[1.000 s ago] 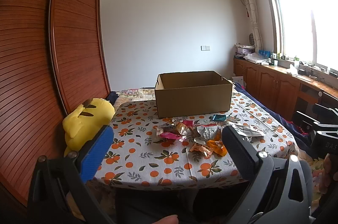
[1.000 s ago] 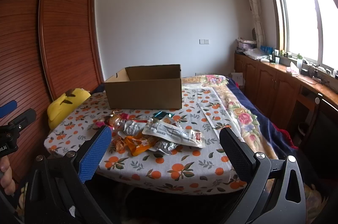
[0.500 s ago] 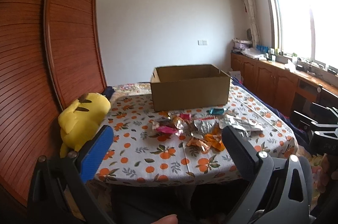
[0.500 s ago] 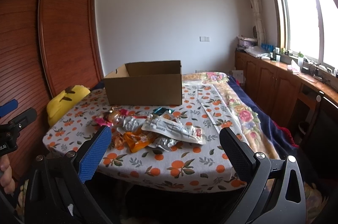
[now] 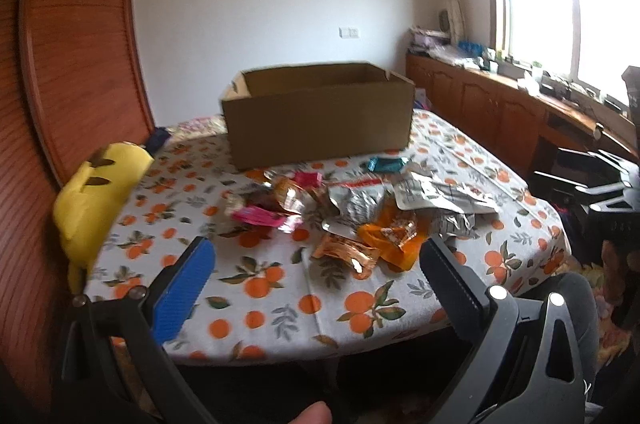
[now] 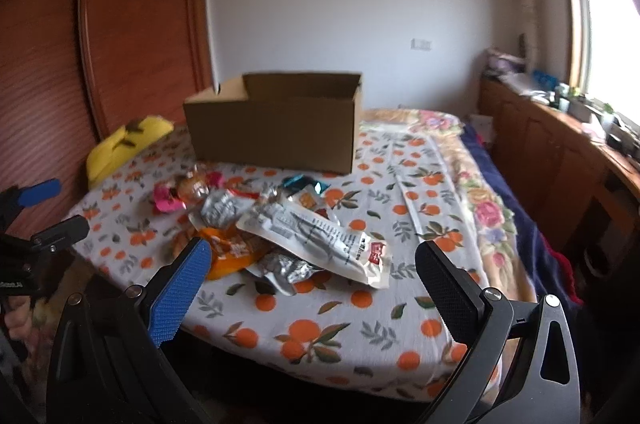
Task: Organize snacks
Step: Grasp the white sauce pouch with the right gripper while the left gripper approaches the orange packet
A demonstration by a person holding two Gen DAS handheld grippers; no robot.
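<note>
A pile of snack packets (image 5: 352, 212) lies on the orange-print tablecloth (image 5: 280, 288), in front of an open cardboard box (image 5: 320, 115). The pile holds a long white packet (image 6: 316, 240), an orange packet (image 6: 232, 252), silver foil packets (image 6: 218, 209), a pink packet (image 5: 260, 216) and a teal packet (image 5: 386, 163). The box also shows in the right wrist view (image 6: 276, 123). My left gripper (image 5: 316, 264) is open and empty, just short of the pile above the table's near edge. My right gripper (image 6: 312, 264) is open and empty, near the pile's front.
A yellow plush toy (image 5: 96, 191) sits at the table's left edge by a wooden sliding wardrobe (image 5: 72, 43). A floral blanket (image 6: 488, 207) lies to the right. Wooden cabinets (image 5: 500, 111) run under the window. The left gripper shows at the right wrist view's left edge (image 6: 36, 220).
Both grippers have moved forward and tilted down toward the table; the snack pile and box now look closer and larger. Both stay open and empty.
</note>
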